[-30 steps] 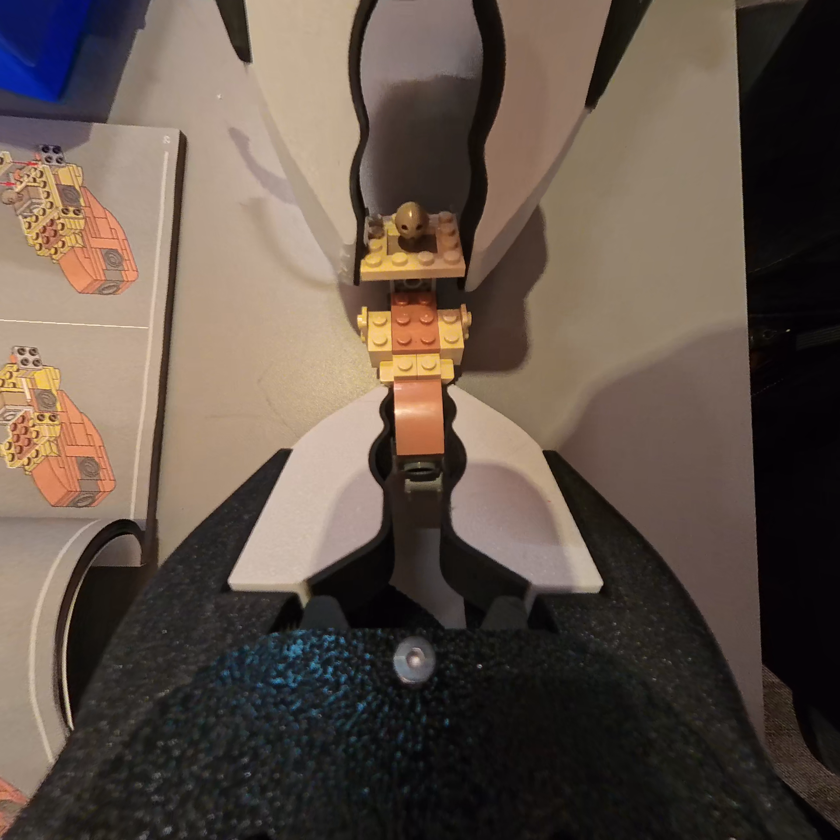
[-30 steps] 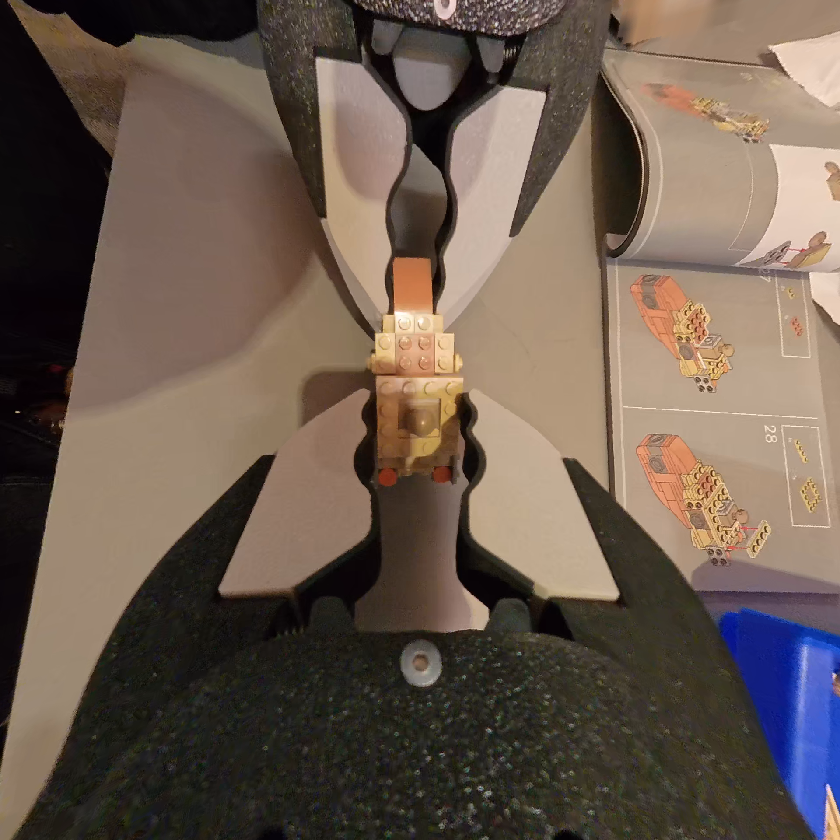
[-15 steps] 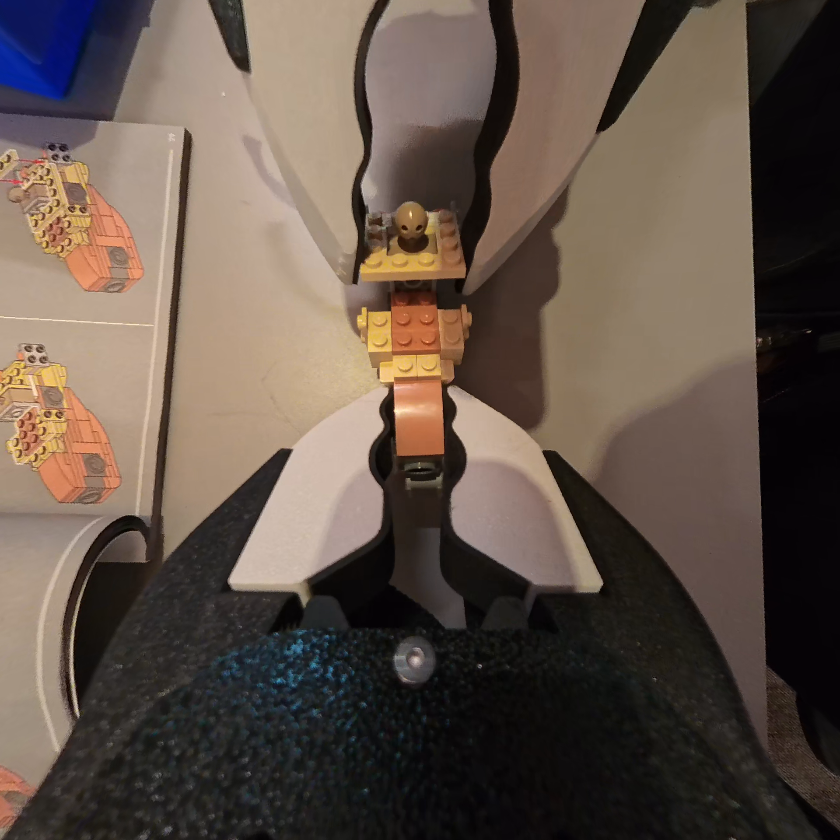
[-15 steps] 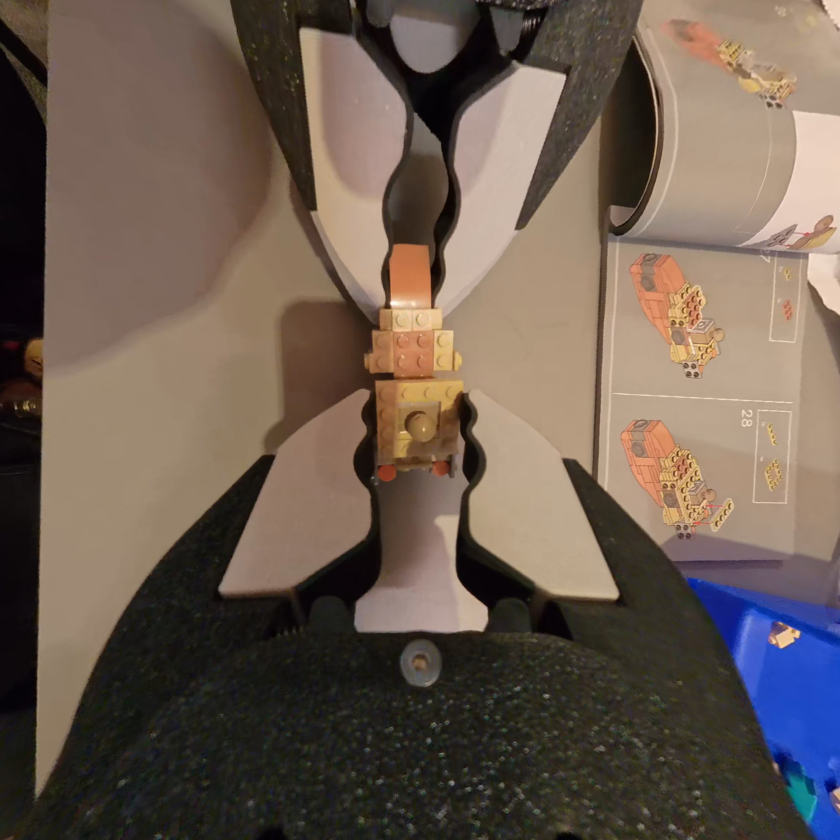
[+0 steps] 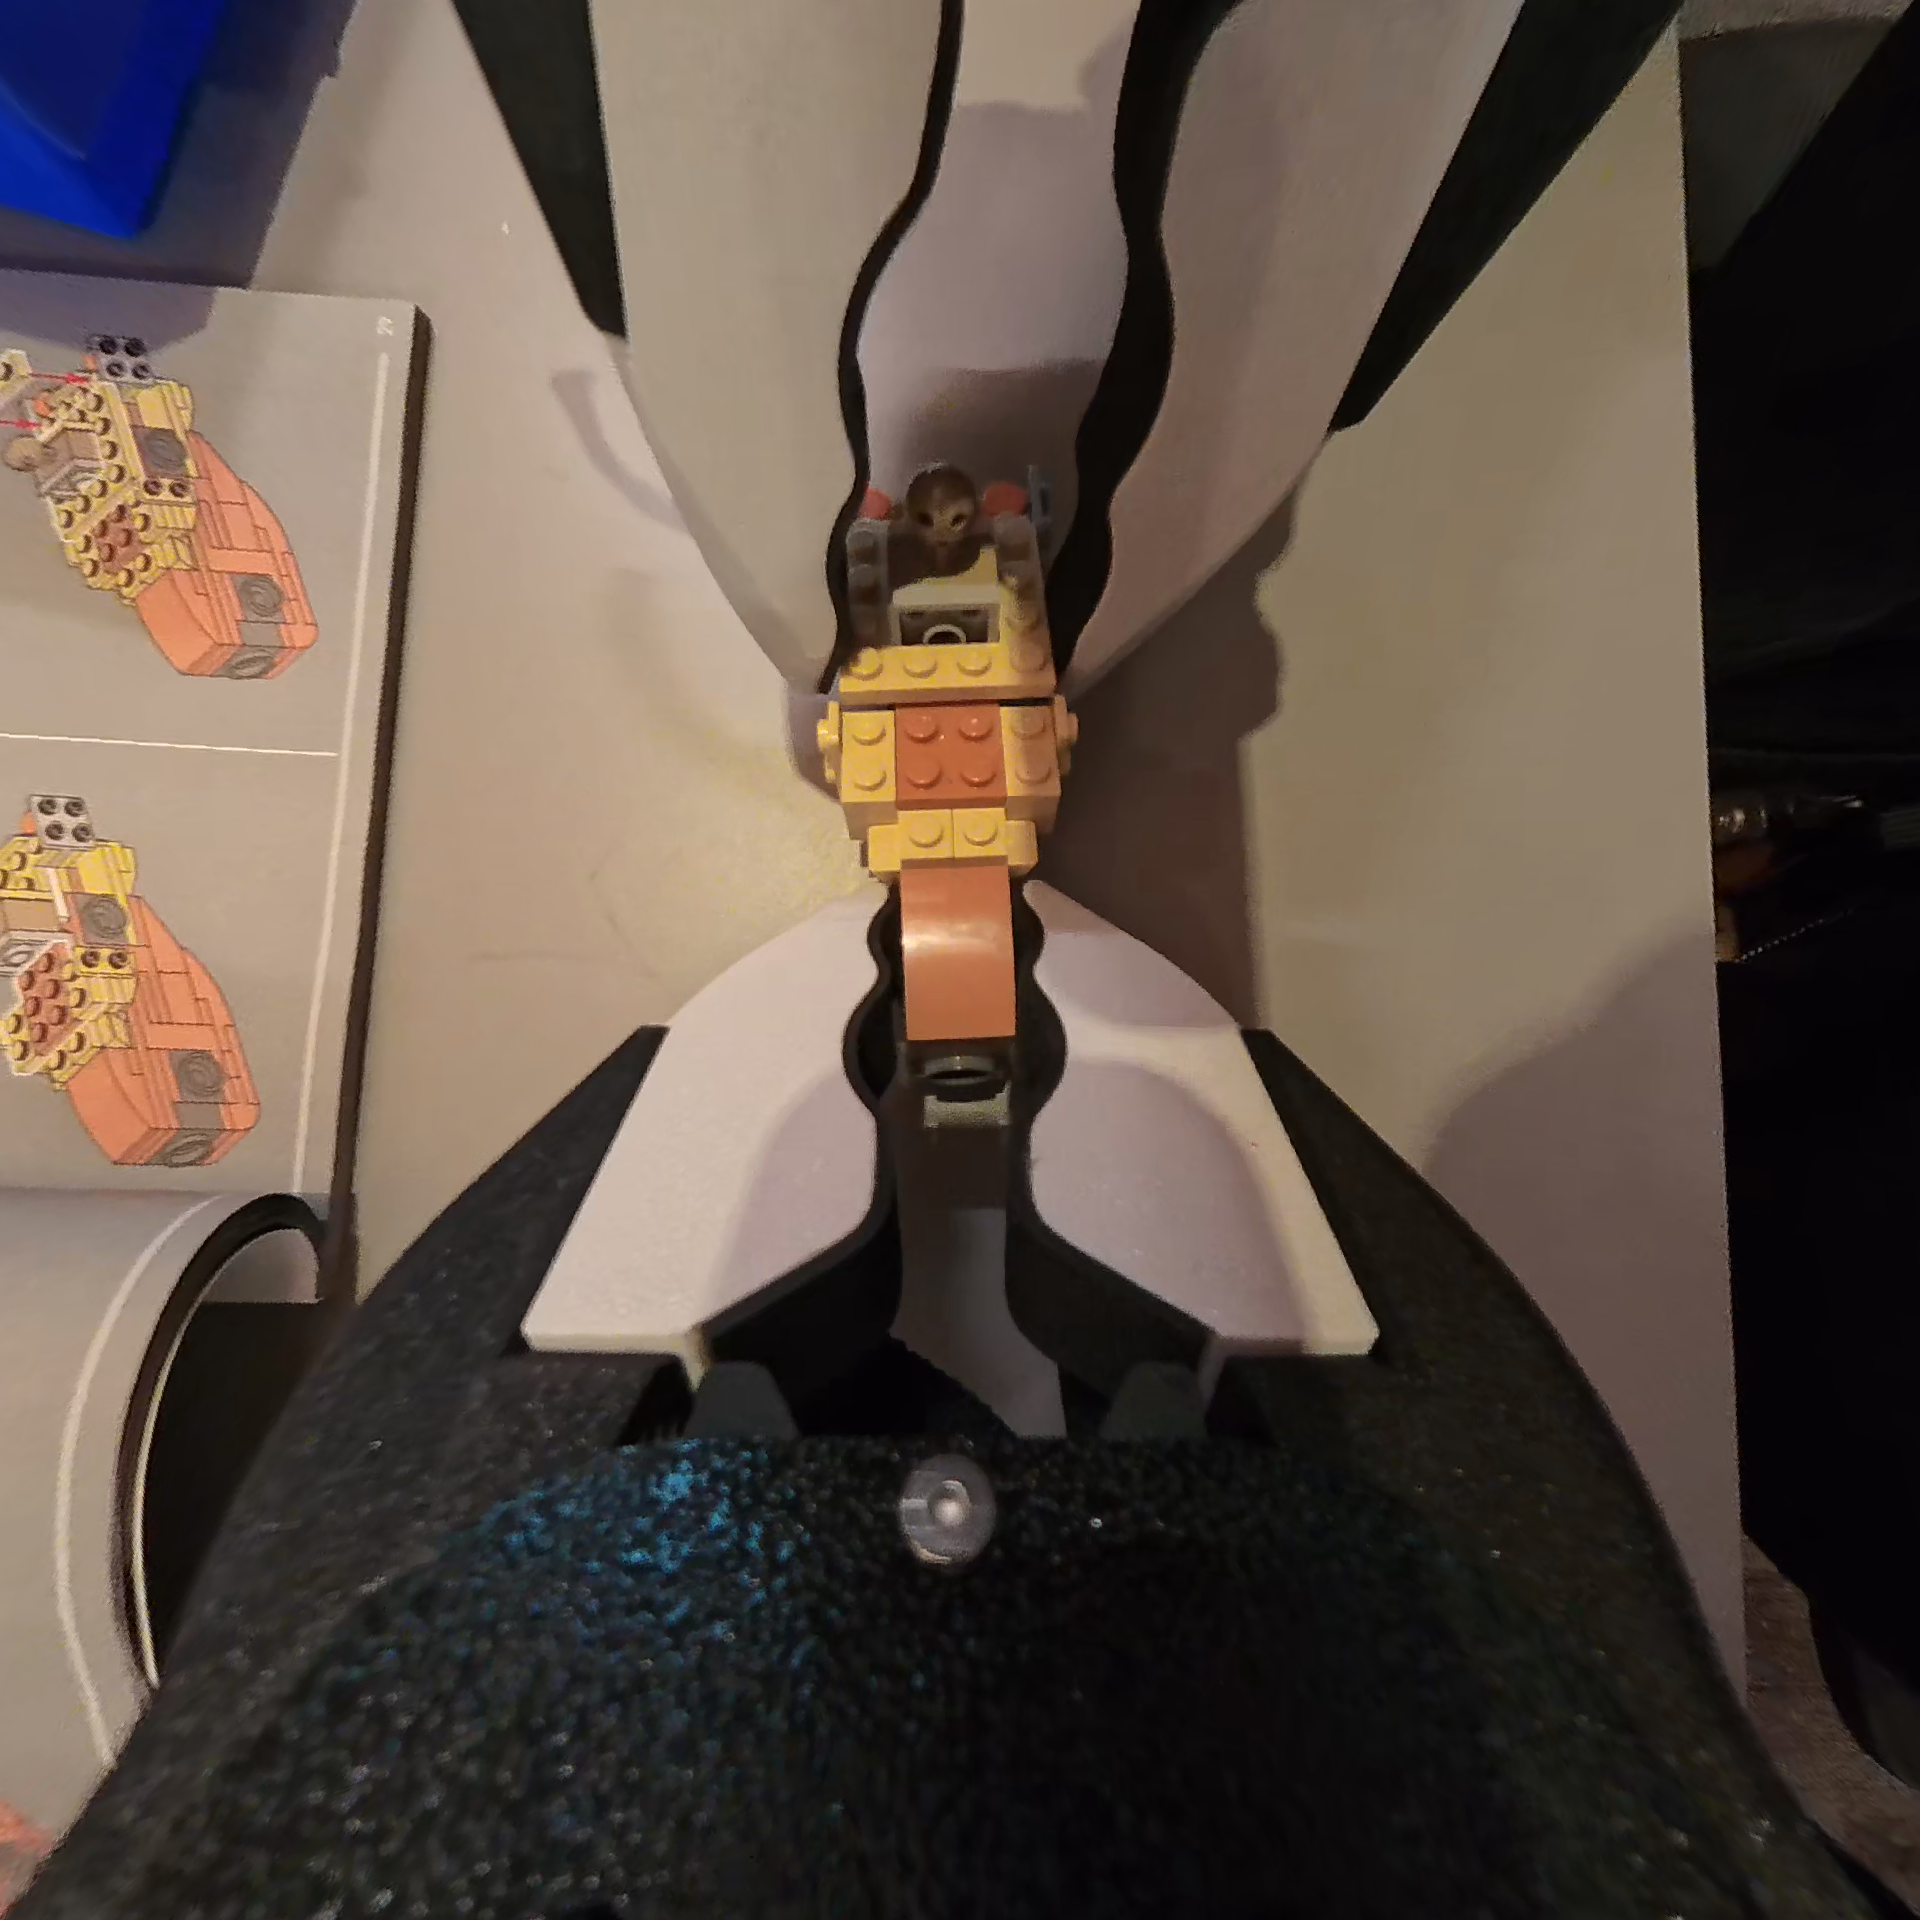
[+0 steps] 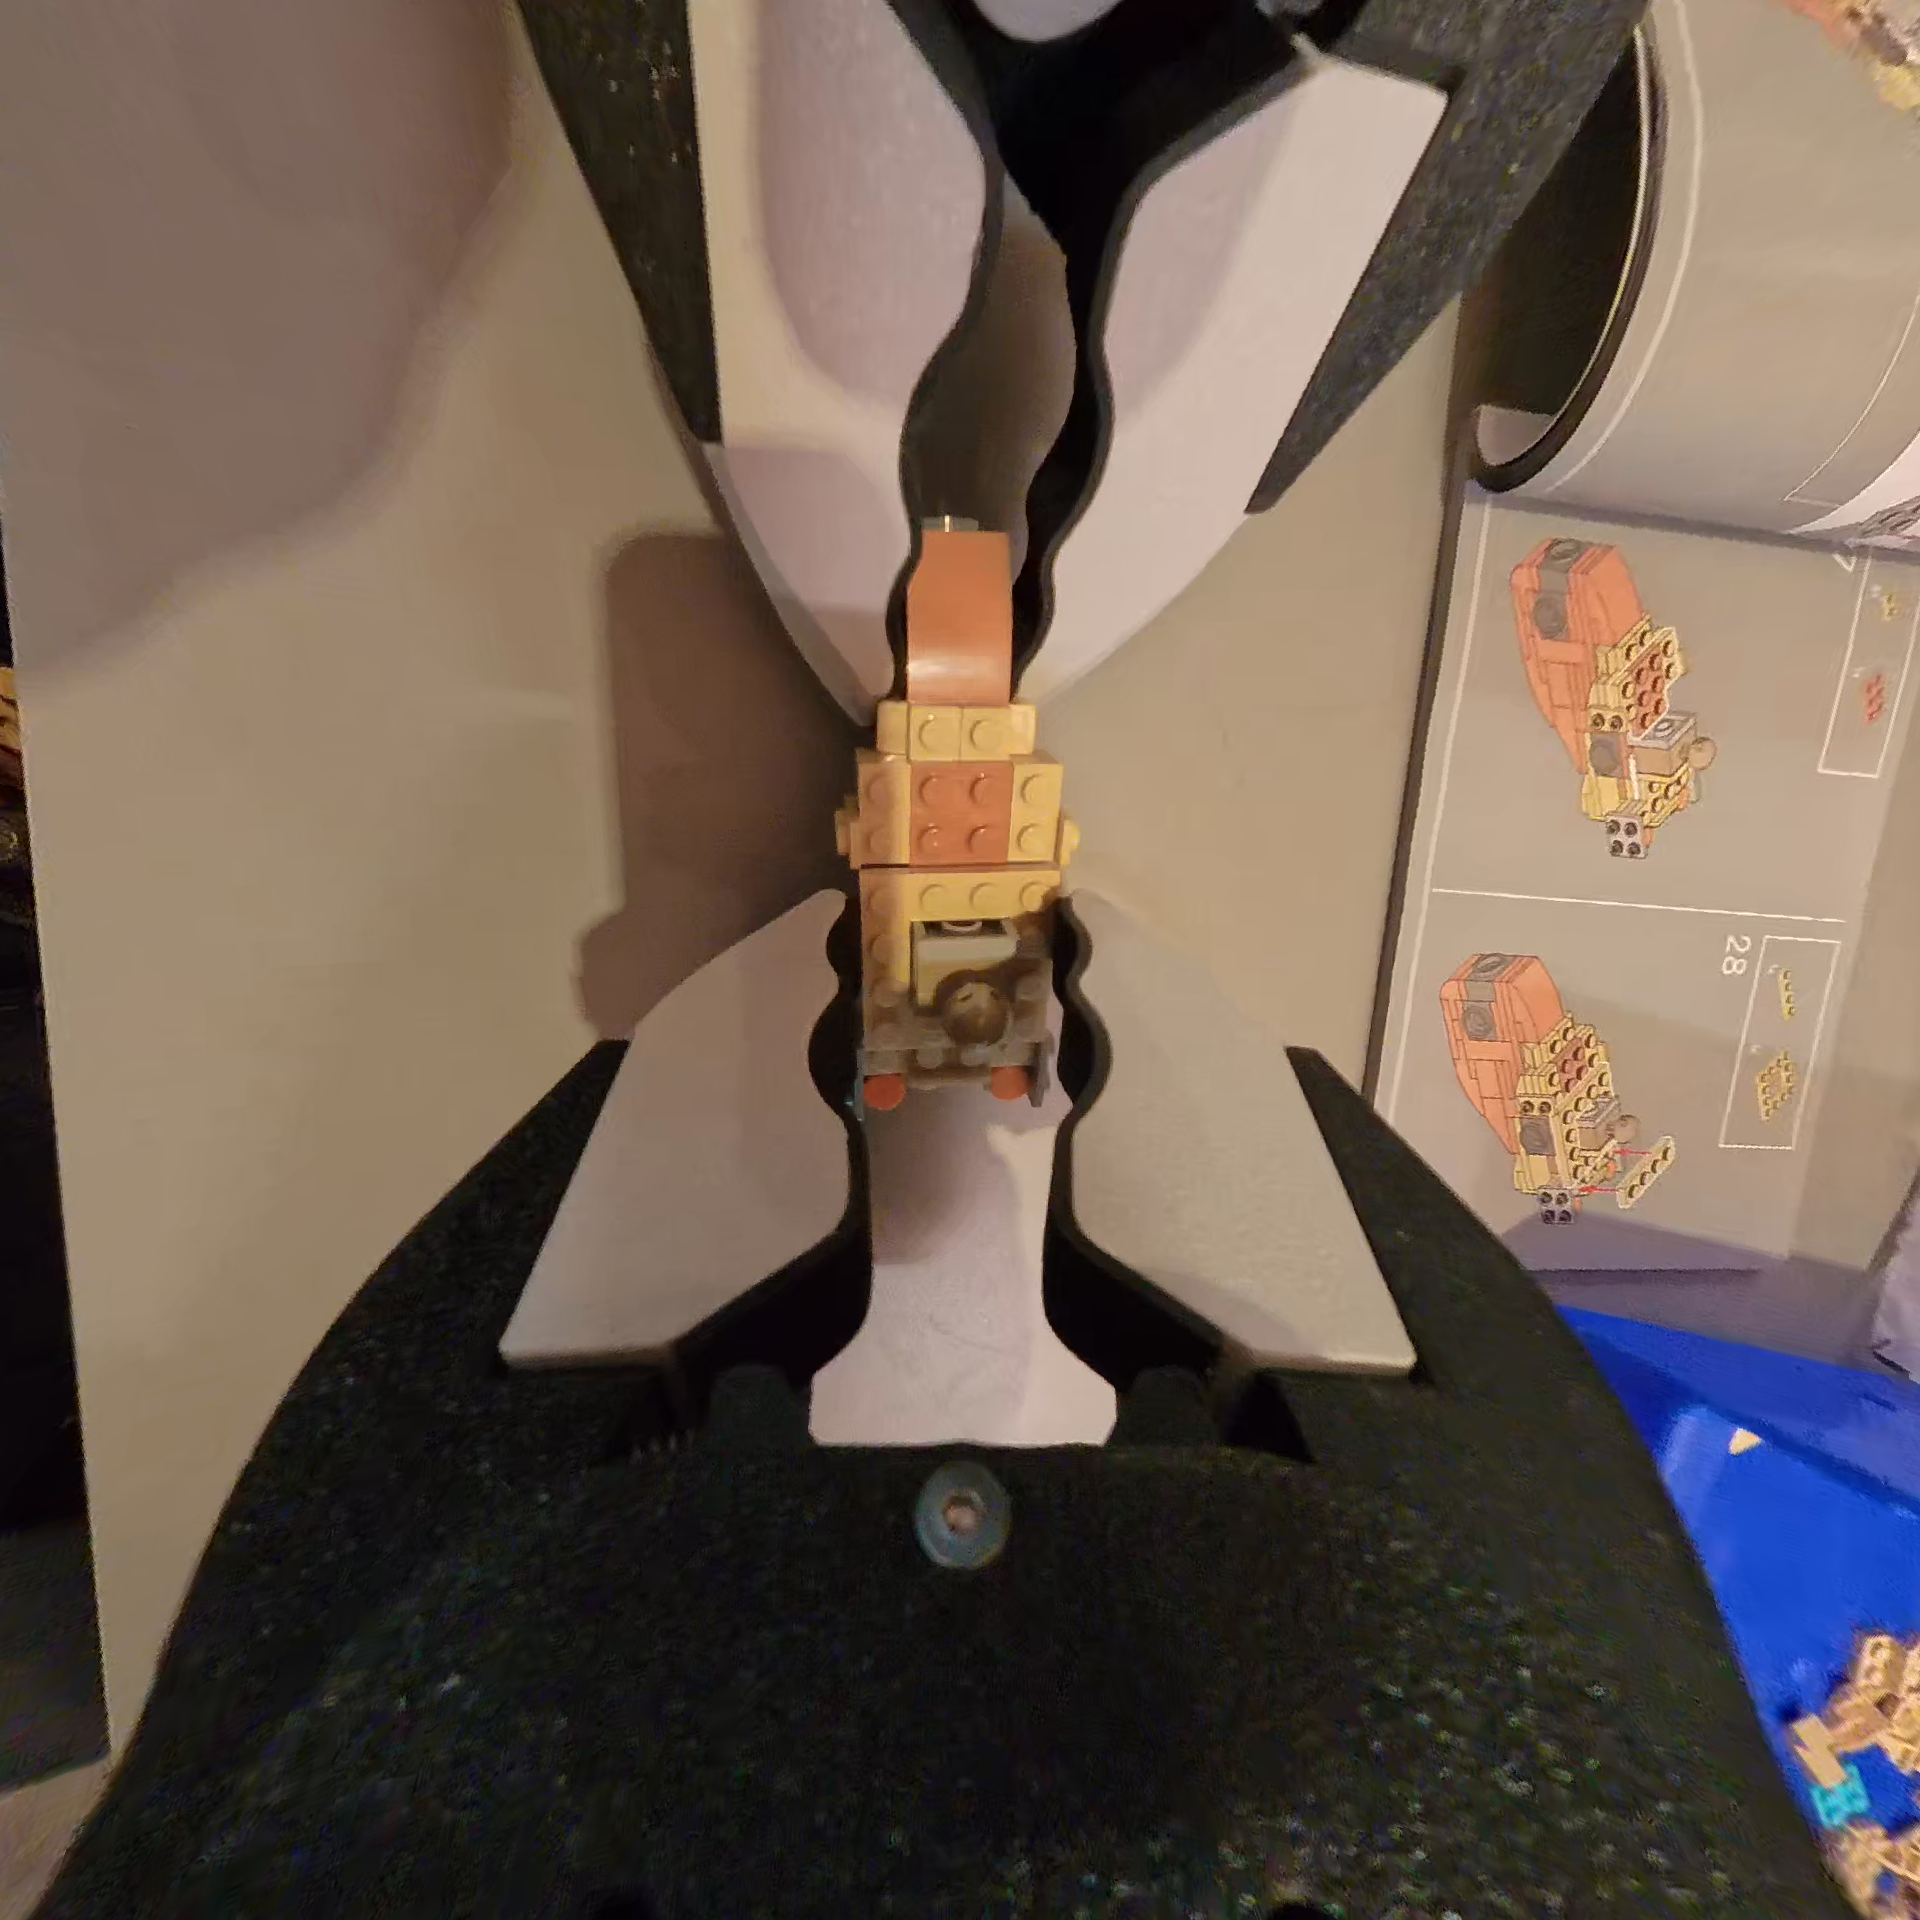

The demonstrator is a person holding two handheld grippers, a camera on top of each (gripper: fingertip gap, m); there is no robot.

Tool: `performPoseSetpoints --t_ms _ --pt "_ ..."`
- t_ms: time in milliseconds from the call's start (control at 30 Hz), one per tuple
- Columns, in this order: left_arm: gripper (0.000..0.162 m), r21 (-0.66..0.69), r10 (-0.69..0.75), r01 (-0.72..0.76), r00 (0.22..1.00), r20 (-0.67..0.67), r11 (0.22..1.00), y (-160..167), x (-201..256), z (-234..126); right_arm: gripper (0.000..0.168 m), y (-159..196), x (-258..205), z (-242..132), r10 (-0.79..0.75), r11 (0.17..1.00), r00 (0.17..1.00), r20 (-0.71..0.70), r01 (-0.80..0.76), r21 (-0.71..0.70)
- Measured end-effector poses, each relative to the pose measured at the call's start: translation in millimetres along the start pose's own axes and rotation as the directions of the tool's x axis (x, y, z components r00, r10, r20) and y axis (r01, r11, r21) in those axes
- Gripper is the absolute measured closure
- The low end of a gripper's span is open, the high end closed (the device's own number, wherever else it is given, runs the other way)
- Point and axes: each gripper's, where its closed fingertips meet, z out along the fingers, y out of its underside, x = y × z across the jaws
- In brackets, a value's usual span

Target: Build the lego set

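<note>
The left gripper (image 5: 954,997) pinches the brown curved end of the lego model (image 5: 948,774) between its fingers. The right gripper (image 6: 956,1013), facing it, has its fingers closed on the tan sub-assembly (image 6: 951,987), which is pressed against the model's studded end. Both are held above the pale surface (image 5: 644,644). An open instruction booklet (image 5: 187,727) lies beside them, near a blue bin (image 6: 1766,1455) of loose pieces.
</note>
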Motion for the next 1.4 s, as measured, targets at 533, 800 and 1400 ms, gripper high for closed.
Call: performPoseSetpoints --t_ms 533,800,1400 --pt "0.144 0.030 -0.017 0.018 1.000 -0.021 0.999 -2 -1 2 0.129 -6 0 -3 0.038 0.990 0.999 -0.011 -0.037 0.139" --pt "0.144 0.033 -0.020 0.021 1.000 -0.023 0.999 -2 -1 2 0.125 -6 1 -7 0.051 0.982 0.999 -0.006 -0.049 0.184" --pt "0.144 0.041 -0.044 0.045 0.999 -0.031 0.998 2 -5 -1 0.124 25 20 -30 0.203 0.910 0.979 0.001 -0.189 0.368"
